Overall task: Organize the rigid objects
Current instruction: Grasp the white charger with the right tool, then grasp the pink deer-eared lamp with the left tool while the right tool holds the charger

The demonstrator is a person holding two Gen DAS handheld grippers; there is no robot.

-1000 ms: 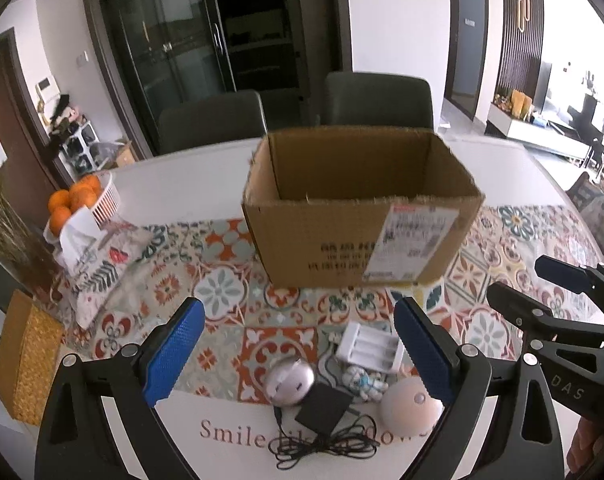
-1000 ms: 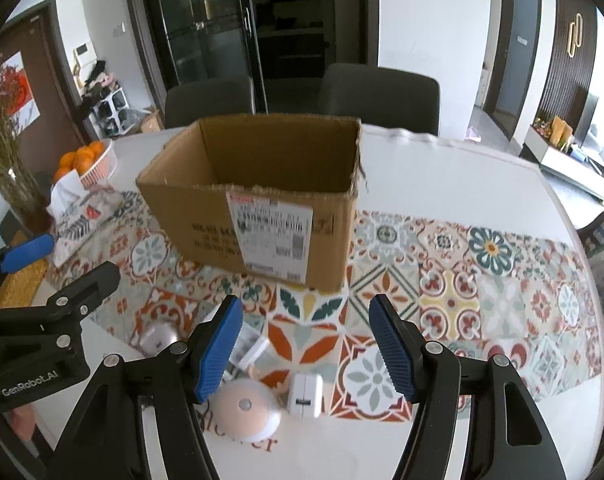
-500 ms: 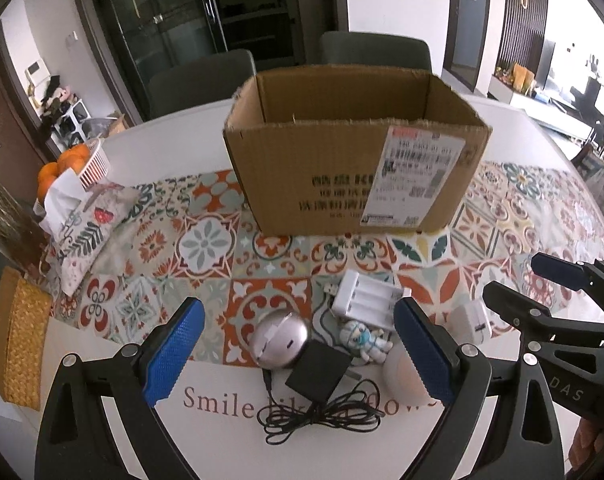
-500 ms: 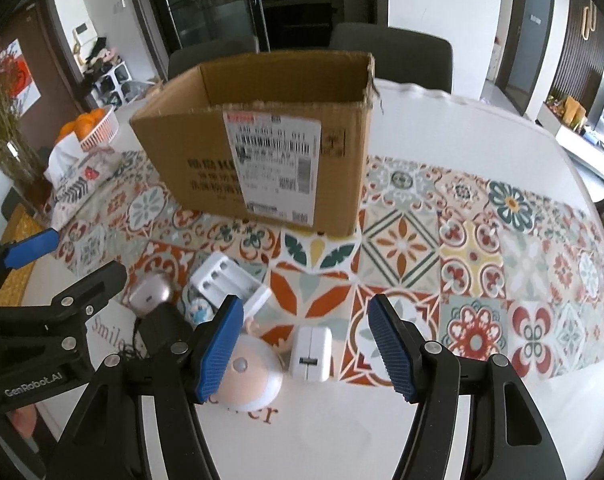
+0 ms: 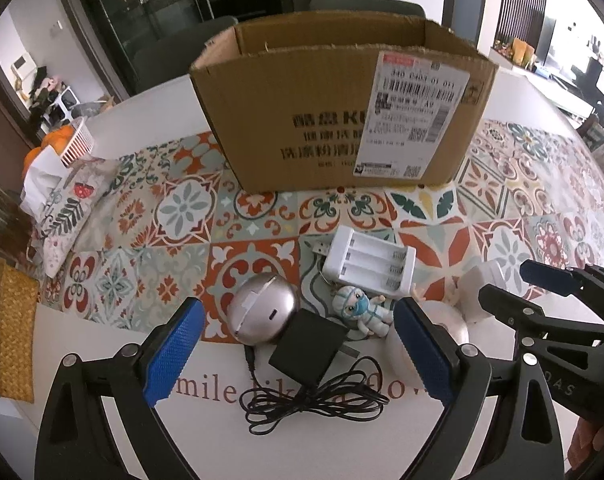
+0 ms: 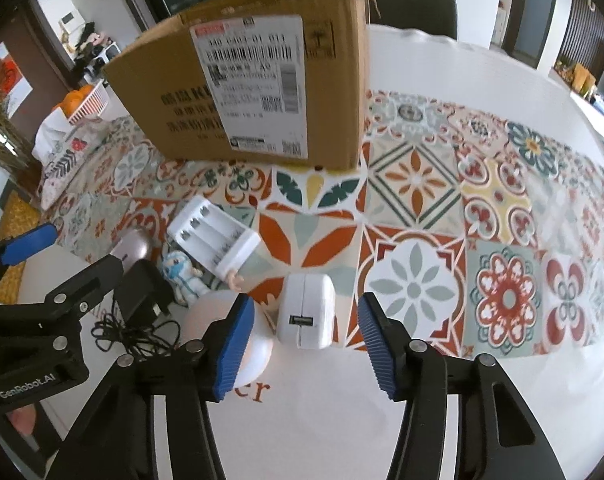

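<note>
Tools (image 5: 297,356) nearer, ribbed pads (image 6: 231,350), boxy charger (image 6: 306,312)

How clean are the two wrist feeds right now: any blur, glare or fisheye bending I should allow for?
Left wrist: sharp; the cardboard box bows outward, windows at the right are blown out. Right wrist: the white charger is crisp, the tiled mat smears toward the right edge, black vignette in every corner.

The open brown cardboard box (image 6: 261,80) blocks the upper middle; bare patterned tablecloth (image 6: 502,240) lies free at right of the white square charger (image 6: 306,312).
</note>
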